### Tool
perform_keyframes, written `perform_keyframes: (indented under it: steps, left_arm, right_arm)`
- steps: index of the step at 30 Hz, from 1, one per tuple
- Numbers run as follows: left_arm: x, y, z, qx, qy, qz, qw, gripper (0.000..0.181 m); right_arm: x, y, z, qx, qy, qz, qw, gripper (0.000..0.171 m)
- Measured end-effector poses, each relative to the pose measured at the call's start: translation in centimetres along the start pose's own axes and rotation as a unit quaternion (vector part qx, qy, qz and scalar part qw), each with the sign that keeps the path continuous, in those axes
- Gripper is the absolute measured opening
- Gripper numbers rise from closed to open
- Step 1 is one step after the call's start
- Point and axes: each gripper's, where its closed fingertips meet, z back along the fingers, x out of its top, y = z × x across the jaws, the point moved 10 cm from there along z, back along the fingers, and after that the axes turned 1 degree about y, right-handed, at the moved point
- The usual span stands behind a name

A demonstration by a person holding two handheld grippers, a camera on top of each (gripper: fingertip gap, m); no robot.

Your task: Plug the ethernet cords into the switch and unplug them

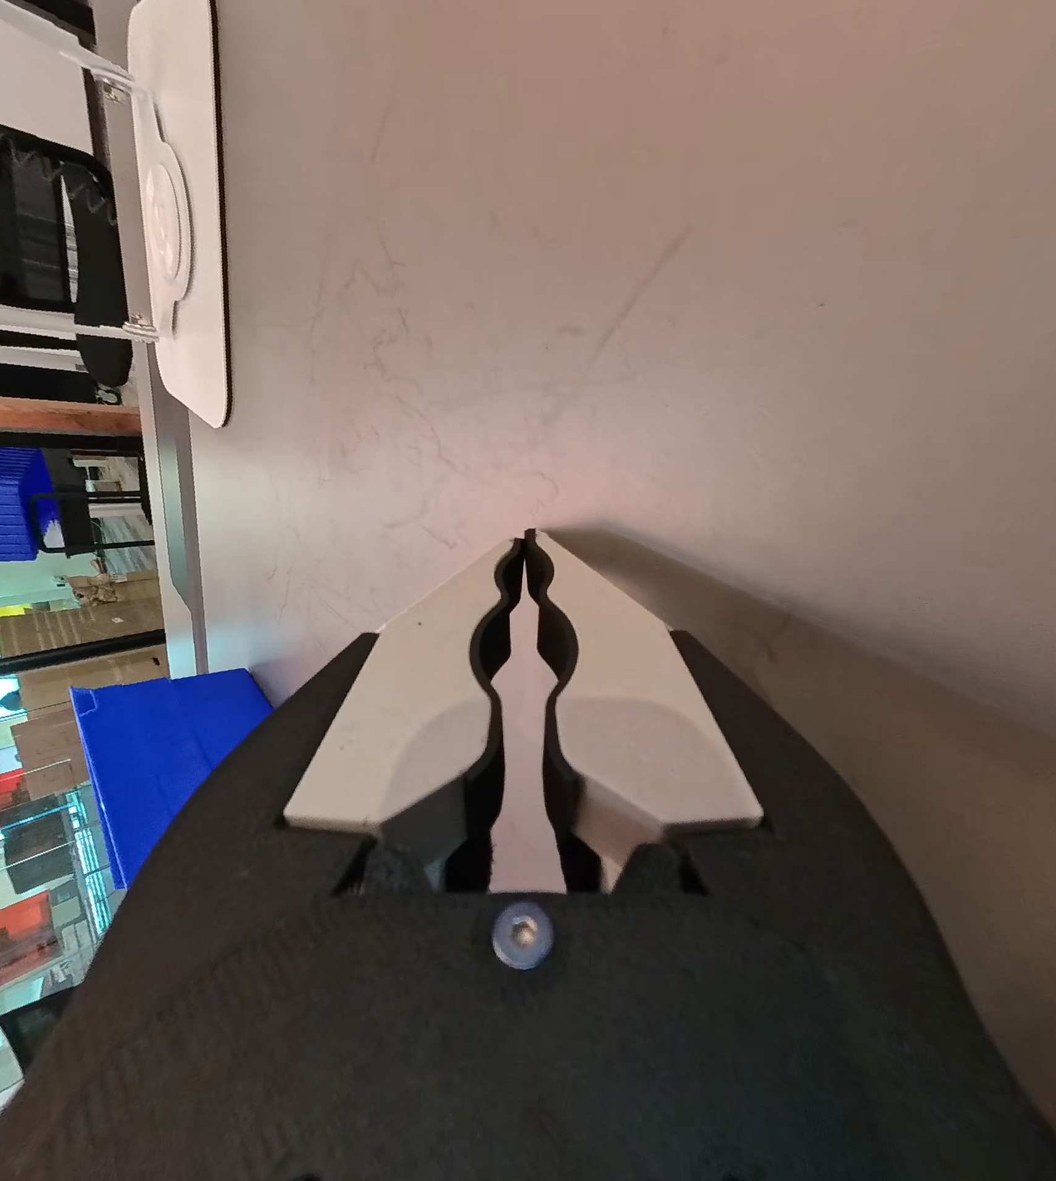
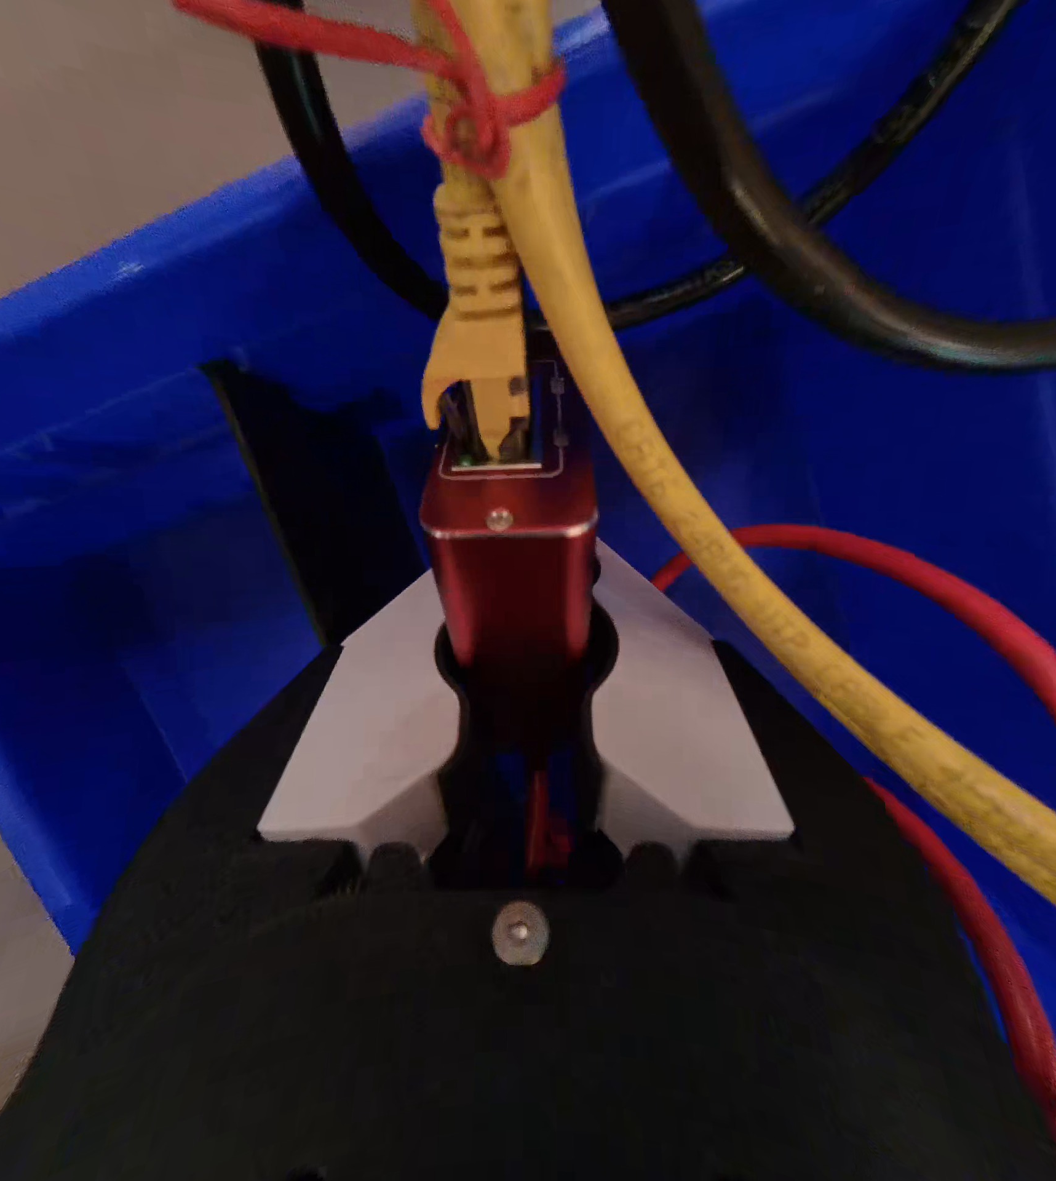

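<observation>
My right gripper (image 2: 515, 569) is shut on a small red metal switch (image 2: 506, 613) and holds it over a blue bin. A yellow ethernet cord (image 2: 736, 575) has its booted plug (image 2: 480, 345) seated in the port at the switch's far end. A red tie (image 2: 480, 128) bundles the yellow cord just above the plug. My left gripper (image 1: 526, 543) is shut and empty, with its tips close to a pale table surface (image 1: 640, 255). No cord or switch shows in the left wrist view.
A blue bin (image 2: 161, 383) lies behind the switch, with black cables (image 2: 768, 243) and a thin red cable (image 2: 1055, 671) looping through it. The left wrist view shows a blue bin (image 1: 174, 754), a white board (image 1: 186, 211) and shelving beyond the table's edge.
</observation>
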Motion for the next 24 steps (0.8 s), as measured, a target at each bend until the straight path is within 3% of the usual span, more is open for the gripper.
perform_keyframes:
  steps: [7, 12, 17, 20, 24]
  left_arm:
    - [0.0, 0.0, -0.1, 0.003, -0.003, 0.002, 1.000, 0.000]
    - [0.0, 0.0, -0.1, 0.002, -0.004, 0.004, 1.000, 0.000]
    - [0.0, 0.0, -0.1, 0.006, -0.002, 0.003, 1.000, 0.000]
    - [0.0, -0.1, -0.1, 0.007, -0.001, 0.003, 1.000, 0.000]
    - [0.0, 0.0, -0.1, 0.003, -0.002, 0.001, 1.000, 0.000]
  right_arm:
    - [3.2, 2.6, -2.7, 0.146, 0.067, 0.074, 0.984, 0.029]
    - [6.1, 6.0, -4.3, 0.192, 0.112, 0.119, 0.968, 0.030]
    - [8.3, 9.4, -5.4, 0.214, 0.127, 0.214, 0.945, 0.029]
    - [8.9, 11.2, -5.2, 0.188, 0.146, 0.268, 0.934, 0.032]
    - [9.9, 11.2, -3.8, 0.171, 0.117, 0.211, 0.955, 0.046]
